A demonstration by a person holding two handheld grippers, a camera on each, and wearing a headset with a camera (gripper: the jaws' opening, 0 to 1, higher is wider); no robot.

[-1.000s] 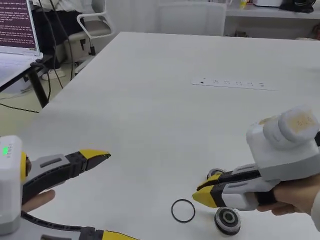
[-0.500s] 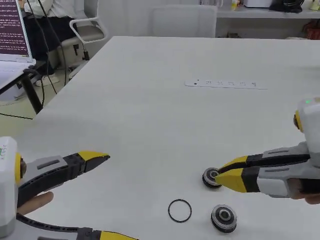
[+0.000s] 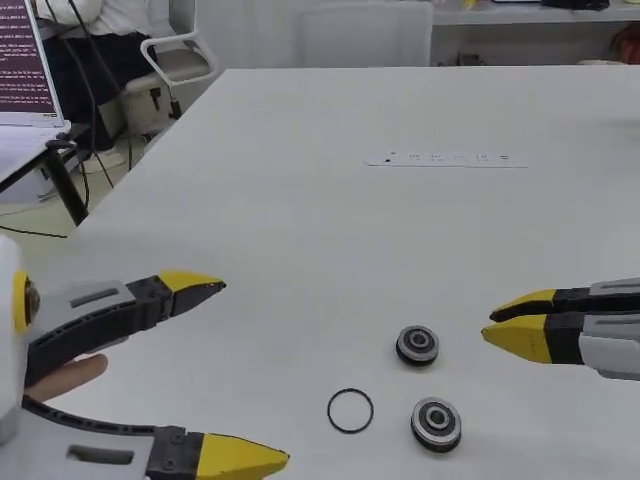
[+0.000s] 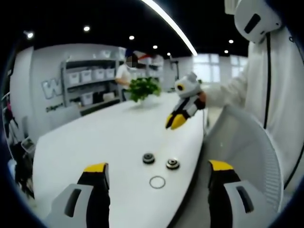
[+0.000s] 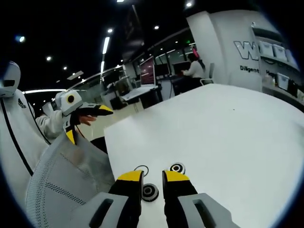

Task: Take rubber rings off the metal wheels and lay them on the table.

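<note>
**benchrat:** So what are the grippers doing?

**torque_tim:** The left gripper [image 3: 245, 375] has its jaws spread wide with nothing in them. It hangs over the near left part of the white table [image 3: 330, 200]. The right gripper [image 3: 490, 326] comes in from the right, yellow tips nearly together with just a sliver of a gap, and it's empty too. It's off to the right of the parts, not touching any.

**benchrat:** And the rings?

**torque_tim:** One loose rubber ring [image 3: 350, 411] lies flat on the table near the front edge. Just to its right is a metal wheel [image 3: 436, 422], and a second wheel [image 3: 417, 345] sits a bit further back. Both have a dark outer band, all three are apart. In the right gripper view the near wheel [image 5: 150, 191] sits right between its jaws. Further back on the table there's a white socket strip [image 3: 445, 159].
</note>
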